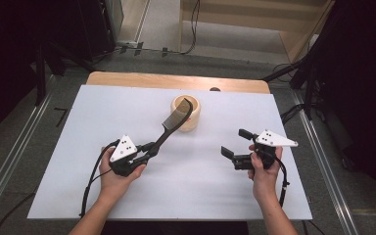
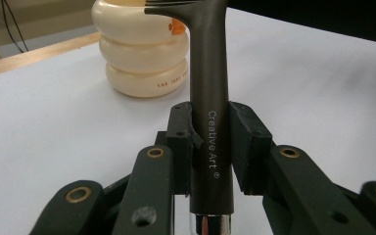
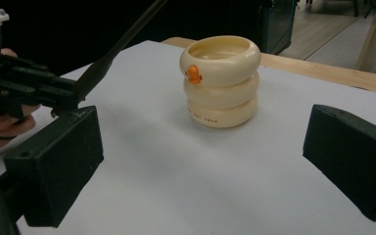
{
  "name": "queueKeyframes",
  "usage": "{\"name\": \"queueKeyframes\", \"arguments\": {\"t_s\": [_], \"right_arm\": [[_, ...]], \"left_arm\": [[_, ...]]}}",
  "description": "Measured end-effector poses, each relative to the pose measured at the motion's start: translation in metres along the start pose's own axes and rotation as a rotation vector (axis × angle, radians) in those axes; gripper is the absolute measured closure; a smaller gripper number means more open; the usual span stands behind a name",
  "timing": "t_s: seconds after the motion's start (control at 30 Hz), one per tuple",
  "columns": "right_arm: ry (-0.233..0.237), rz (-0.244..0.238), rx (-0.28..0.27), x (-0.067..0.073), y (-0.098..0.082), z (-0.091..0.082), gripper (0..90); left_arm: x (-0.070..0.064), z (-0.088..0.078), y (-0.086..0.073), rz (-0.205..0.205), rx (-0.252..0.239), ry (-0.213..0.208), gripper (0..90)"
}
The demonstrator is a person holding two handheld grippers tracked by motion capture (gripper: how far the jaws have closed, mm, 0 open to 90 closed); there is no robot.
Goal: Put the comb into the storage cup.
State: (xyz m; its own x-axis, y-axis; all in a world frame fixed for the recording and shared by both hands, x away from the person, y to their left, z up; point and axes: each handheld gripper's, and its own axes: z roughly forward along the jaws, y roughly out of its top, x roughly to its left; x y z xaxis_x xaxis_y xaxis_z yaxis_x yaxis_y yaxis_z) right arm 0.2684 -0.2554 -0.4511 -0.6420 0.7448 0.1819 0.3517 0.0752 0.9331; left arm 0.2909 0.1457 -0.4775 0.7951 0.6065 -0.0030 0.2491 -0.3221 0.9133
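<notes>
Clamping the comb [image 2: 209,122] by its handle, the left gripper [image 1: 144,154] angles it into the cup [image 1: 186,113]; the right gripper [image 1: 237,144] waits wide open.

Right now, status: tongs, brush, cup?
Left tongs shut on brush handle, bristle end over the cream cup. Right tongs open, empty, off to the cup's right. White table between them bare.
</notes>
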Motion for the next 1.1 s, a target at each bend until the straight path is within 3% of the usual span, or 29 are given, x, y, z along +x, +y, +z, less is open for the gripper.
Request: {"name": "queueKeyframes", "arguments": {"t_s": [0.4,0.87,1.1], "right_arm": [[0.036,0.016,0.010,0.012,0.022,0.024,0.0],[0.059,0.030,0.013,0.023,0.037,0.047,0.0],[0.078,0.066,0.008,0.027,0.041,0.054,0.0]], "left_arm": [[-0.002,-0.002,-0.001,0.000,-0.018,0.018,72.6],[-0.005,-0.001,-0.001,0.008,-0.029,0.012,72.6],[-0.007,-0.002,-0.001,0.016,-0.035,0.012,72.5]]}}
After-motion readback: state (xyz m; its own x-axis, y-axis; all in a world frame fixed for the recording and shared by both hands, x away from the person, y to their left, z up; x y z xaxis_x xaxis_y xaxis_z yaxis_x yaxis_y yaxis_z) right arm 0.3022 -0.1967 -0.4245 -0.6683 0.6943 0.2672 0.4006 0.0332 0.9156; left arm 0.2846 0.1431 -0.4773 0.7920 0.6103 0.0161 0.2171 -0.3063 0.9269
